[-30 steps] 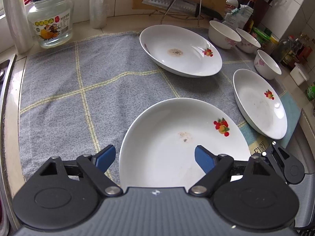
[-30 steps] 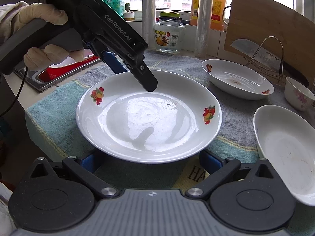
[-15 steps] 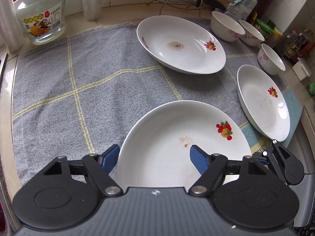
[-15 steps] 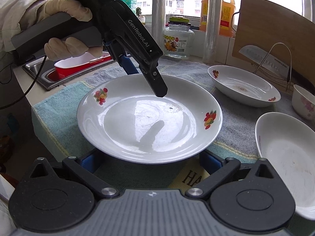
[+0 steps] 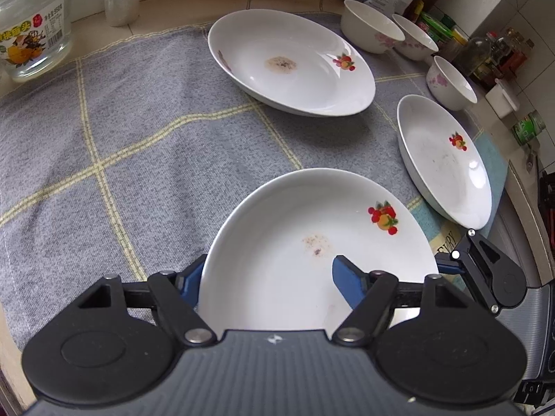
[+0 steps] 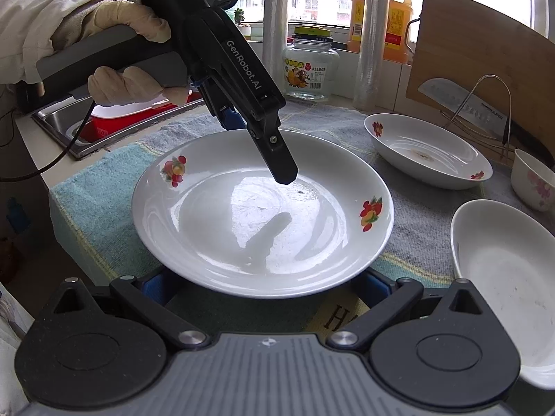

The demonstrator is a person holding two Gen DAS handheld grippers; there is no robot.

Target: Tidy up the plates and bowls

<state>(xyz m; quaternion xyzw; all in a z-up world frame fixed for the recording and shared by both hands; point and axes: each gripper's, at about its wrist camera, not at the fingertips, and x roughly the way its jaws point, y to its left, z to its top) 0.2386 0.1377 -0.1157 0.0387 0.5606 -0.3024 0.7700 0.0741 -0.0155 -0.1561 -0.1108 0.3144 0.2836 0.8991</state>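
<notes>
The left tool [image 5: 267, 279] closes its blue pads around the rim of a white plate [image 5: 312, 253] painted with a fruit motif, one pad outside the rim and one over the plate's inside. The plate sits on a grey checked towel [image 5: 138, 131] covering the counter [image 5: 173, 10]. Beyond it lie a second plate [image 5: 291, 62] with a brown stain at its centre and a third plate [image 5: 444, 159] off to the right. Three small flowered bowls [image 5: 371, 26] line the far right edge, near a glass jar [image 5: 33, 34] at far left.
</notes>
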